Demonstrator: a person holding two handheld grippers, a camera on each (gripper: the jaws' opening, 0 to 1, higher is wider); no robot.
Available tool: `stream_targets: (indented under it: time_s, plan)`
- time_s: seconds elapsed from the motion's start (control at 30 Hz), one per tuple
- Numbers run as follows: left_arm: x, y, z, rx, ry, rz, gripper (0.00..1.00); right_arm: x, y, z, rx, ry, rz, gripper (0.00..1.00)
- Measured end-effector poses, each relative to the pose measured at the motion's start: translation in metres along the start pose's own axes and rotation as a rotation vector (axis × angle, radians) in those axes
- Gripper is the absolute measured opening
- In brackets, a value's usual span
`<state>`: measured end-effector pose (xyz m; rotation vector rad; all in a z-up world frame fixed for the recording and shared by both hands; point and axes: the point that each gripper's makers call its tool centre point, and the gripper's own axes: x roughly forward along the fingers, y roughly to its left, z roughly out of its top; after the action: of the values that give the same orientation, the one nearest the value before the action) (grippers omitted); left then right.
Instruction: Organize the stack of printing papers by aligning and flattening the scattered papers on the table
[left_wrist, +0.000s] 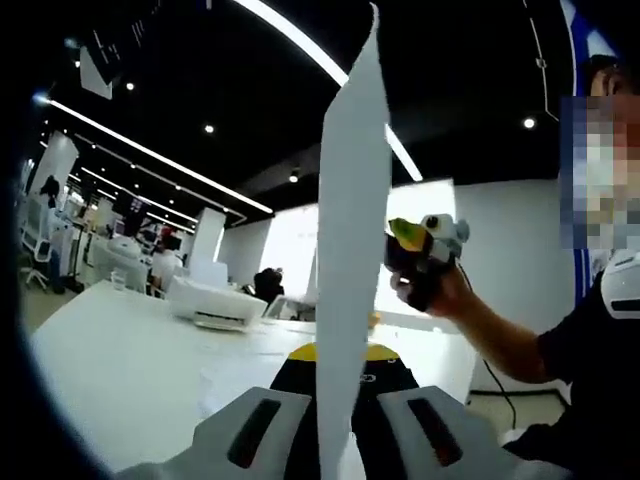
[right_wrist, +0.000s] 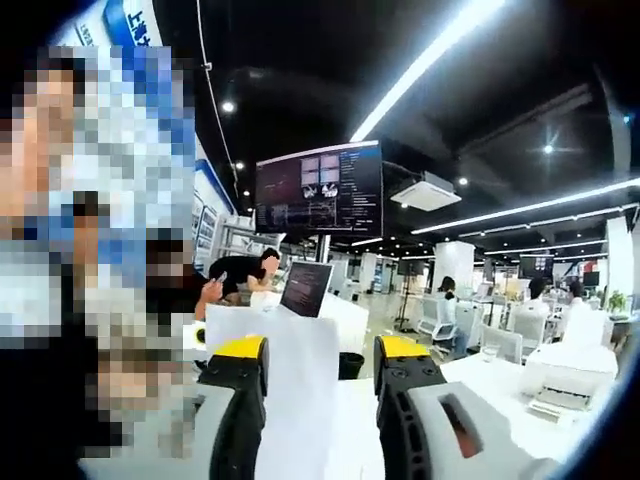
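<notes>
Left claw (left_wrist: 335, 425) clamped on a white paper (left_wrist: 352, 250), sheet seen edge-on, rising up the frame's centre to the top edge. White tabletop (left_wrist: 130, 370) spreading lower left, open beyond the paper. Printer (left_wrist: 215, 300) at centre left. Right claw (right_wrist: 320, 385) with jaws apart, white paper (right_wrist: 290, 380) standing between them. Monitor (right_wrist: 320, 188) at upper centre, text unreadable. Blue sign (right_wrist: 125, 20) upper left, characters illegible.

My left gripper (left_wrist: 340, 400) is clamped (jaws pinched close), my right gripper (right_wrist: 320, 375) gapes wide, raised in my hand (left_wrist: 440, 290).
</notes>
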<state>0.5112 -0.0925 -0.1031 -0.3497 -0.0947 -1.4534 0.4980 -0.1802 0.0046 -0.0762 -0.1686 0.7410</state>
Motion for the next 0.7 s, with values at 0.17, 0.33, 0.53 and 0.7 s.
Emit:
stream_targets:
  time_s: [0.17, 0.33, 0.53, 0.7]
  plan:
    - [-0.003, 0.003, 0.0, -0.016, -0.01, 0.013, 0.05, -0.009, -0.013, -0.002, 0.024, -0.012, -0.07, 0.65]
    - [-0.005, 0.006, -0.001, -0.029, -0.019, 0.028, 0.05, -0.018, -0.019, -0.005, 0.036, -0.01, -0.097, 0.71]
    - [-0.007, 0.008, 0.0, -0.037, -0.024, 0.037, 0.05, -0.025, -0.024, -0.01, 0.069, 0.01, -0.133, 0.83]
    - [-0.009, 0.009, 0.002, -0.042, -0.028, 0.046, 0.05, -0.031, -0.027, -0.014, 0.076, 0.016, -0.159, 0.9]
